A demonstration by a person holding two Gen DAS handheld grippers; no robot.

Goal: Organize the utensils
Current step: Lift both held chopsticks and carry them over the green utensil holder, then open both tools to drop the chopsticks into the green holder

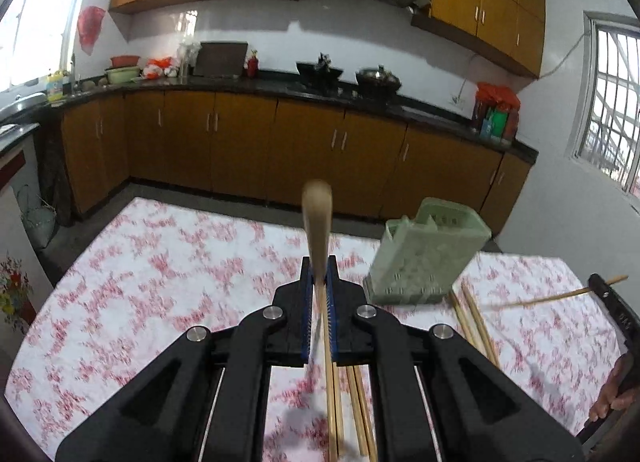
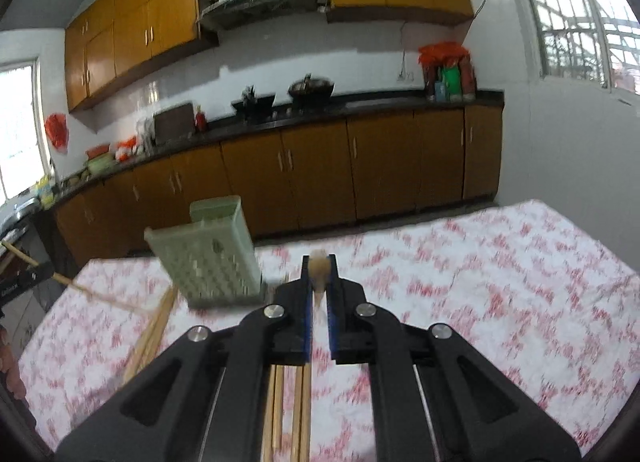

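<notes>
My left gripper (image 1: 319, 268) is shut on a wooden chopstick (image 1: 317, 222) that sticks up and forward above the table. My right gripper (image 2: 319, 268) is shut on another wooden chopstick (image 2: 320, 268), seen end-on between the blue pads. A green plastic utensil holder (image 1: 424, 252) stands tilted on the table, right of the left gripper; in the right wrist view the holder (image 2: 212, 254) is left of the right gripper. Several loose chopsticks (image 1: 474, 322) lie on the cloth beside the holder and under both grippers (image 2: 288, 414). The right gripper's chopstick also shows at the far right of the left wrist view (image 1: 560, 296).
The table carries a white cloth with red flowers (image 1: 160, 294). Beyond its far edge run brown kitchen cabinets (image 1: 240, 146) under a dark counter with pots and bottles. Windows are at both sides. A hand (image 1: 612, 398) shows at the right edge.
</notes>
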